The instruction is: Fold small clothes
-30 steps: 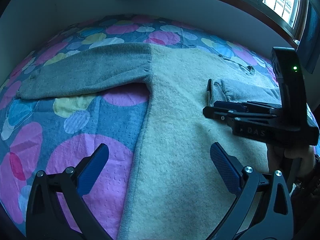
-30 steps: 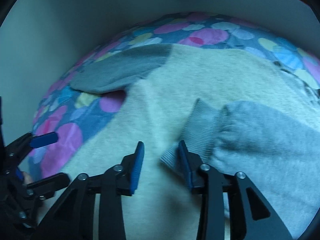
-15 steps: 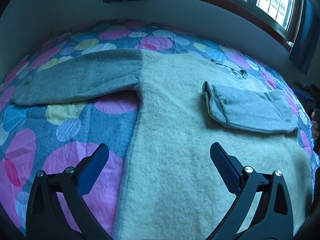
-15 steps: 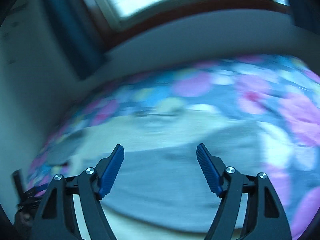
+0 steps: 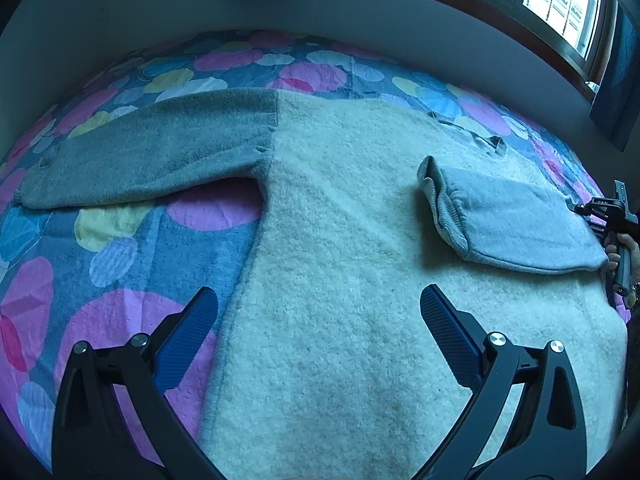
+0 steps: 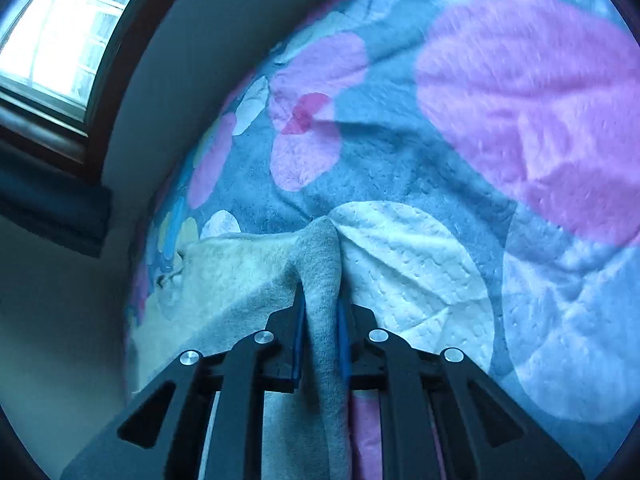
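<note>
Underneath both tongs spreads the bed with its dotted cover, and on it, ahead of the left tongs, lies the cream sweater, its body running from between their wide-open, empty jaws up toward the far wall. Off to their left the grey sleeve lies stretched flat on the cover, while the other grey sleeve is folded across the body to their right. At that sleeve's shoulder edge the right tongs are closing, their blue pads pinching a ridge of the grey fabric.
</note>
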`<state>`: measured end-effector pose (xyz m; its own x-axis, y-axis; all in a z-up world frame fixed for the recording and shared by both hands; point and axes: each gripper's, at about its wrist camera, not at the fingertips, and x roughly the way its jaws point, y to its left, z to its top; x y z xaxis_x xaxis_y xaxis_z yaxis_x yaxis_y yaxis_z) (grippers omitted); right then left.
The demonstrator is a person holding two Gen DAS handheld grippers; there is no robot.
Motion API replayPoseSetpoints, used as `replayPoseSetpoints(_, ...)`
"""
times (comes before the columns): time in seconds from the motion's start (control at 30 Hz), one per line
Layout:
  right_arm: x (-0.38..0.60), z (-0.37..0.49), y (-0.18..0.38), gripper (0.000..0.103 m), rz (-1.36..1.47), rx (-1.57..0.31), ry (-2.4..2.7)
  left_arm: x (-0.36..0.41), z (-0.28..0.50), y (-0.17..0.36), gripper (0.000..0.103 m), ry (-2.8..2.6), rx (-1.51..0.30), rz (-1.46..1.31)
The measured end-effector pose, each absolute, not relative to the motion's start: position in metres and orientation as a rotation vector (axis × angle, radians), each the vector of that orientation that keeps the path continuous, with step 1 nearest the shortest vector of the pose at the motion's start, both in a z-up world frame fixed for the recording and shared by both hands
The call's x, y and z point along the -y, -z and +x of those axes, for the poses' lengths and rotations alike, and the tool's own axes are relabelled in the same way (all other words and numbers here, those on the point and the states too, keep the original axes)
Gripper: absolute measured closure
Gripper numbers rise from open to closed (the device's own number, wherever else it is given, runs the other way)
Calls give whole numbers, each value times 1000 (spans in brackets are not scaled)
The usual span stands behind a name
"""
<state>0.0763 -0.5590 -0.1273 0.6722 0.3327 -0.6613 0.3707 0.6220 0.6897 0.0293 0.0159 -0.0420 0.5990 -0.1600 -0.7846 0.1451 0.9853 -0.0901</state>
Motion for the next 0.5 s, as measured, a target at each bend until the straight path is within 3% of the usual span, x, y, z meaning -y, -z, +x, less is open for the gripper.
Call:
replayPoseSetpoints(0.13, 561, 64, 120, 88, 938, -849, 0, -10, 31, 44, 2, 184, -920, -3)
replayPoseSetpoints(0.23, 559, 46, 112, 80, 941, -840, 11, -12, 30, 44, 2, 186, -919, -17)
replayPoseSetpoints(0.3, 555, 28, 106, 66, 943, -833, 0, -13, 30, 45, 2, 184, -919, -19)
replayPoseSetpoints(0.33, 552, 16, 104, 63, 942, -833, -16, -13, 29, 45, 2, 184, -921, -21)
replayPoseSetpoints(0.5, 533, -12, 113, 66, 925, -878, -78, -16, 27, 47, 2, 196, -929, -37)
